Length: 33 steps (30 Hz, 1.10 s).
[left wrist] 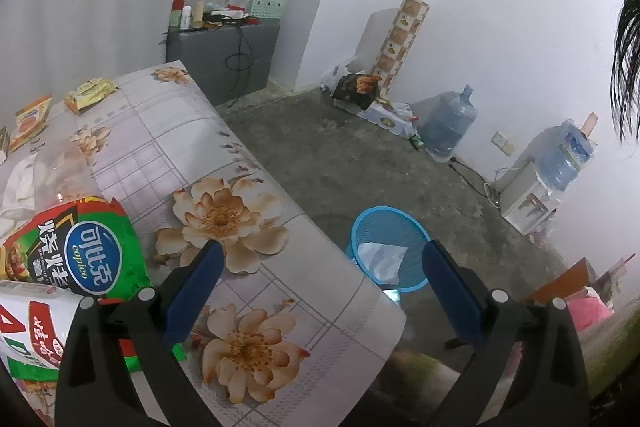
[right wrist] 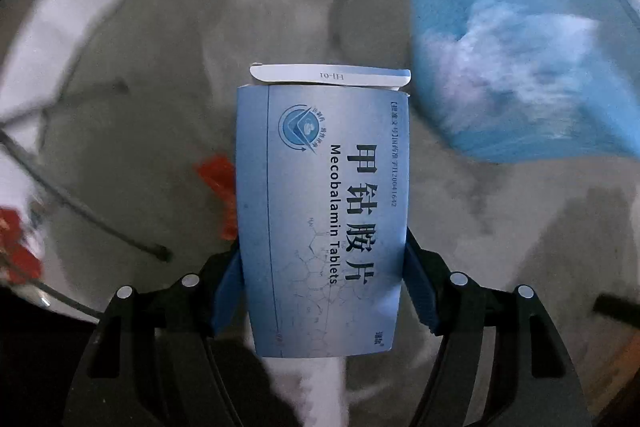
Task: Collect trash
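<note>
Right gripper [right wrist: 322, 287] clamps tablet box [right wrist: 324, 211].

Box [right wrist: 324, 211] reads "Mecobalamin Tablets"; snack bag [left wrist: 86, 251] "copico".

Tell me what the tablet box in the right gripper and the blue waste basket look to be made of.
Tablet box: thin printed cardboard with a slight sheen, judging by the white tuck flap at its far end and the creased edges. Blue waste basket: probably moulded plastic, since its walls are a fine open lattice in one even colour; the white crumpled material inside looks like paper or plastic film.
</note>
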Each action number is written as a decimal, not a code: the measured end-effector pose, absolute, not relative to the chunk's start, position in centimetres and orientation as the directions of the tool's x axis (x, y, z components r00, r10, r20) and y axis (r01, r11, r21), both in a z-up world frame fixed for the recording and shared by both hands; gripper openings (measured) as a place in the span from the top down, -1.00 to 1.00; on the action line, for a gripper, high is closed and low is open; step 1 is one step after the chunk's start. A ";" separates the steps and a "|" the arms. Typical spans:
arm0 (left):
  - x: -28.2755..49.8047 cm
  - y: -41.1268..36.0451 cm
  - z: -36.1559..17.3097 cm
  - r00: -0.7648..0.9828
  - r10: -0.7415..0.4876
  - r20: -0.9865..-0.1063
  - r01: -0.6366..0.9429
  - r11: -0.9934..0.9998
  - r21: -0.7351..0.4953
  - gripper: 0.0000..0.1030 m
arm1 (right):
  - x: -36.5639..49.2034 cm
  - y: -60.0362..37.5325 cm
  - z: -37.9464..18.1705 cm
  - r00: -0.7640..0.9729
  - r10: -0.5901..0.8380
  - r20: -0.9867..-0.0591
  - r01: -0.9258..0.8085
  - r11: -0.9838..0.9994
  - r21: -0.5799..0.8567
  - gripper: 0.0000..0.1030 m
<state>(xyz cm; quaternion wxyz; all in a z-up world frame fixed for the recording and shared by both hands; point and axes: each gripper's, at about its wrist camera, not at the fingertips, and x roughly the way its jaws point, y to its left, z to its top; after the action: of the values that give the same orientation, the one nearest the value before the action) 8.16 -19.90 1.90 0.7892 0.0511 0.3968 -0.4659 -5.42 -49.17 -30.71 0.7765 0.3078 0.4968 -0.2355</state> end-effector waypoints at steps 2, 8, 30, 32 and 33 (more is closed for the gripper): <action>7.9 -19.9 2.1 0.249 -0.701 -0.668 0.779 0.555 -0.292 -0.89 | -8.0 -50.2 -25.5 0.493 -0.130 -0.861 0.679 0.676 0.287 -0.29; 7.6 -19.4 2.4 0.233 -0.728 -0.644 0.775 0.539 -0.329 -0.89 | -7.9 -57.2 -19.5 0.509 -0.308 -0.804 0.772 0.576 0.269 -0.35; 8.1 -20.0 2.5 0.260 -0.704 -0.661 0.784 0.554 -0.281 -0.89 | 1.3 -46.4 -38.6 0.357 0.153 -0.921 0.553 0.760 0.341 -0.59; 8.2 -20.2 2.3 0.266 -0.695 -0.668 0.784 0.559 -0.270 -0.89 | 2.8 -45.7 -40.8 0.313 0.152 -0.937 0.548 0.777 0.309 -0.59; 8.2 -20.3 2.2 0.269 -0.690 -0.672 0.782 0.564 -0.266 -0.89 | 4.2 -45.6 -42.1 0.282 0.144 -0.949 0.545 0.790 0.281 -0.59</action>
<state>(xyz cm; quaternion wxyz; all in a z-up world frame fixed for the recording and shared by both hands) 8.23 -20.26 2.21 0.7943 0.0593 0.3886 -0.4631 4.20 -45.61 -42.13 0.7443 0.2947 0.5840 -0.1346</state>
